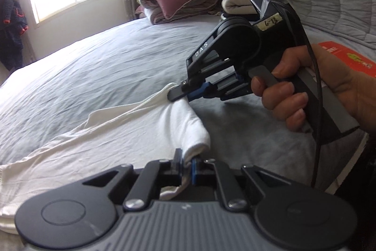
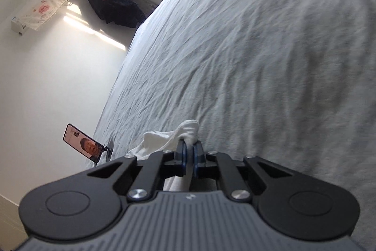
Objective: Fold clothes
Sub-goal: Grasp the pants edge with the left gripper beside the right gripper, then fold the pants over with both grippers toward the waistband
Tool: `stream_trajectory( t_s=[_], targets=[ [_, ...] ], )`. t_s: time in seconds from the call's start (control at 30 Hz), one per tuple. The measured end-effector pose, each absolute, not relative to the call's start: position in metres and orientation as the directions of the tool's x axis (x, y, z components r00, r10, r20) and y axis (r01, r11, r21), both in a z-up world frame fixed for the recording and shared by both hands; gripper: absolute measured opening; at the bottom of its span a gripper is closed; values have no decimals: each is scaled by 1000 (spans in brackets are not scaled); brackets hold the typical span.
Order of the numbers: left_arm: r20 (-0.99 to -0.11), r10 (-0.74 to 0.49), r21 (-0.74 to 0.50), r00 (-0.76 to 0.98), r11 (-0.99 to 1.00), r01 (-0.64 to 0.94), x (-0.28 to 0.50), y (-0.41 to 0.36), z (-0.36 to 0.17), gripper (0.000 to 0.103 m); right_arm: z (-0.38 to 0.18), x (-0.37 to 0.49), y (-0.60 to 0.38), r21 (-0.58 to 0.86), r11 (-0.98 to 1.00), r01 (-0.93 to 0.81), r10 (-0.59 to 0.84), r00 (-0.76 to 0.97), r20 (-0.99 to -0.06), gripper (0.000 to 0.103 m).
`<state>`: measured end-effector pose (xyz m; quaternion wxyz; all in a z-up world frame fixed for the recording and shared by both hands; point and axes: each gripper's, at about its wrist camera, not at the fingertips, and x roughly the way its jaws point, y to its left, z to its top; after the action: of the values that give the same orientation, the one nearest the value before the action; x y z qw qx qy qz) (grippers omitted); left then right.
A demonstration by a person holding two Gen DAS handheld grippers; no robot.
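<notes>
On the bed (image 1: 98, 67), your white garment (image 1: 98, 133) lies stretched out, its long axis running from lower left toward your tools. Your right gripper (image 1: 175, 95) and left gripper (image 1: 186, 160) both have fingers clamped on its bunched near edge.

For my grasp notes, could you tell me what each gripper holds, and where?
Both are shut on the white garment: left gripper and right gripper each pinch a bunched edge.
</notes>
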<state>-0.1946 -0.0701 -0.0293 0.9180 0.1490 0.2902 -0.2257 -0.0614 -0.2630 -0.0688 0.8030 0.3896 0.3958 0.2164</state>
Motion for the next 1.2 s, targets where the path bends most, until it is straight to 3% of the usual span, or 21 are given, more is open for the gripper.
stream_trajectory(
  t_s=[0.27,0.57,0.9,1.2],
  targets=[
    [-577,-395,-4,715,876,482,-193,-54,-32,7,-55,-64,-249,773,634,-23,631,593,-500,8],
    [-475,-449,-242,757,893,379,-184,-11,-21,7,-26,-50,-219,762,645,-61,643,581,-499,8],
    [-418,-410,-368,811,892,261,-181,41,-21,7,-16,-37,-189,745,658,-112,663,556,-502,8],
    [-472,-298,-416,829,905,88,-182,90,-26,7,-7,-27,-123,688,694,-214,681,506,-529,8]
  ],
)
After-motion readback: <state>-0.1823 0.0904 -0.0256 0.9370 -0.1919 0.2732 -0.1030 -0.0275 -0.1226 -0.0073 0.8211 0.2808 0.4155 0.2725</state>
